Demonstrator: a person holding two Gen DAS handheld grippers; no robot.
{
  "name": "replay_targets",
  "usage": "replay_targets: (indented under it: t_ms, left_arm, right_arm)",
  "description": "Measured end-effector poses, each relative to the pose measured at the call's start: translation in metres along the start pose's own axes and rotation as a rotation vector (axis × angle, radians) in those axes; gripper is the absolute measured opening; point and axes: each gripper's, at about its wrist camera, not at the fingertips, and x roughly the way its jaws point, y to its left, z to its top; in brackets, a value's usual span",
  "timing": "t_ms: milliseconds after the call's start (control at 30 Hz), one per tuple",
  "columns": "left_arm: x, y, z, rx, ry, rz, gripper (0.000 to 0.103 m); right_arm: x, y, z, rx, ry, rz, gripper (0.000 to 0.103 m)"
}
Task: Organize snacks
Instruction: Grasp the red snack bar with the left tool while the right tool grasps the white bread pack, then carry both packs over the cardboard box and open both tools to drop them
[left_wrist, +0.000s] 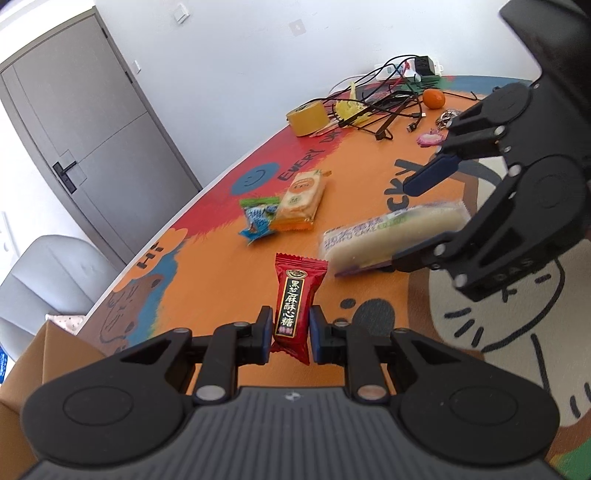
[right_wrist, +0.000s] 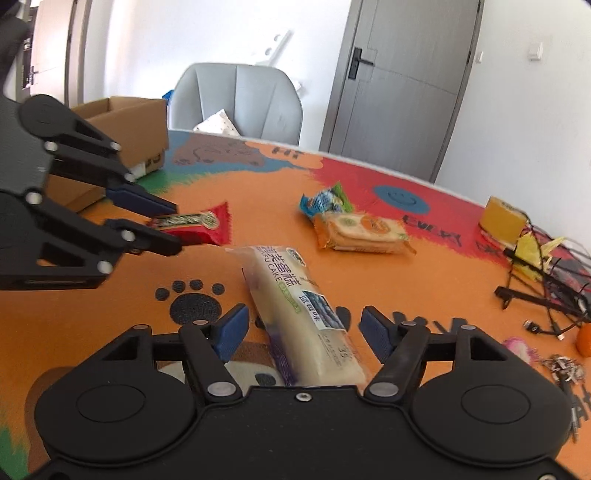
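My left gripper (left_wrist: 289, 334) is shut on a red candy packet (left_wrist: 295, 301), held above the colourful table mat; the packet also shows in the right wrist view (right_wrist: 195, 223). My right gripper (right_wrist: 301, 328) is open, its fingers on either side of a long white cake packet (right_wrist: 299, 317) that lies on the mat. The cake packet also shows in the left wrist view (left_wrist: 391, 232), between the right gripper's fingers (left_wrist: 417, 218). An orange cracker packet (right_wrist: 364, 232) and a blue-green candy packet (right_wrist: 325, 201) lie further out.
A cardboard box (right_wrist: 125, 133) stands at the table's left edge, by a grey chair (right_wrist: 236, 103). A yellow tape roll (right_wrist: 500, 221), tangled black cables (right_wrist: 546, 280), an orange fruit (left_wrist: 433, 99) and keys lie at the far side.
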Motion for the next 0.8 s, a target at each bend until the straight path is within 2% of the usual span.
replay_targets:
  t_ms: [100,200,300,800]
  left_arm:
    - [-0.002,0.004,-0.004,-0.007,0.008,0.006,0.019]
    - [-0.002,0.007,-0.008,-0.011,0.013,0.017,0.019]
    - [-0.003,0.010,-0.010,-0.018,0.015,0.028,0.019]
    - [-0.037,0.023,-0.004,-0.019,-0.036,0.088,0.019]
  right_arm:
    - [0.011,-0.001,0.000,0.030,0.033,0.011,0.062]
    - [0.011,0.001,0.001,0.037,0.040,0.018,0.039]
    - [0.009,0.007,0.004,0.009,0.044,0.006,0.034]
    - [-0.019,0.022,0.030,-0.027,-0.054,-0.009,0.030]
